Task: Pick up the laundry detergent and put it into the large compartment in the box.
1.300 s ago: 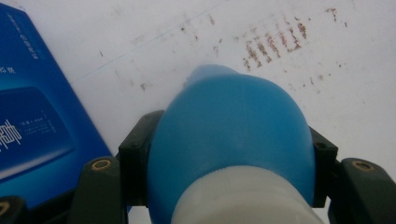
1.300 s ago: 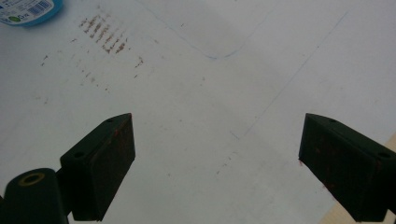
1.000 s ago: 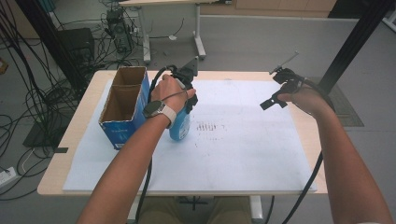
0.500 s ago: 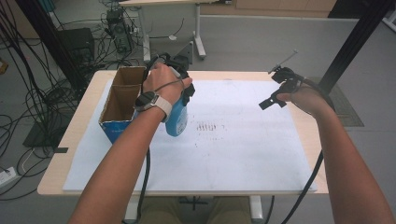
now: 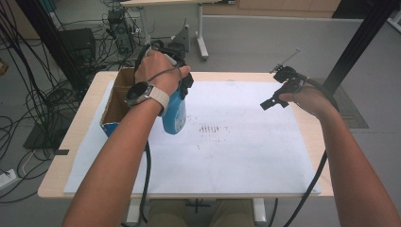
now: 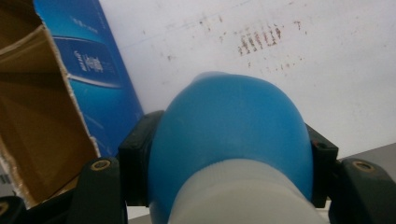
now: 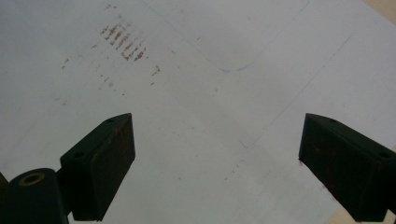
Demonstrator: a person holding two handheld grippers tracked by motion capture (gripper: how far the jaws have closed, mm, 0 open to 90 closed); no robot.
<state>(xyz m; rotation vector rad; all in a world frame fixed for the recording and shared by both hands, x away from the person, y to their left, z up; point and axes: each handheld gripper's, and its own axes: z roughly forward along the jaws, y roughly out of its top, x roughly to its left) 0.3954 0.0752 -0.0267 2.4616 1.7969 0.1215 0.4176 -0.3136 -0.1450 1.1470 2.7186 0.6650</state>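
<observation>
Beside the cardboard box (image 5: 116, 101), left gripper (image 5: 177, 82) jaws clamp blue bottle (image 5: 174, 113), now lifted off worktop (image 5: 246, 142) vs. earlier; right gripper (image 5: 274, 97) jaws wide, empty.

Grey floor (image 5: 265, 42), tangled cables (image 5: 28, 109) left, another table's legs (image 5: 201, 33) behind.

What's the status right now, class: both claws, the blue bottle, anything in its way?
Left claw shut on blue bottle, held above white sheet. Right claw open, holding nothing. Open cardboard box close beside bottle.
</observation>
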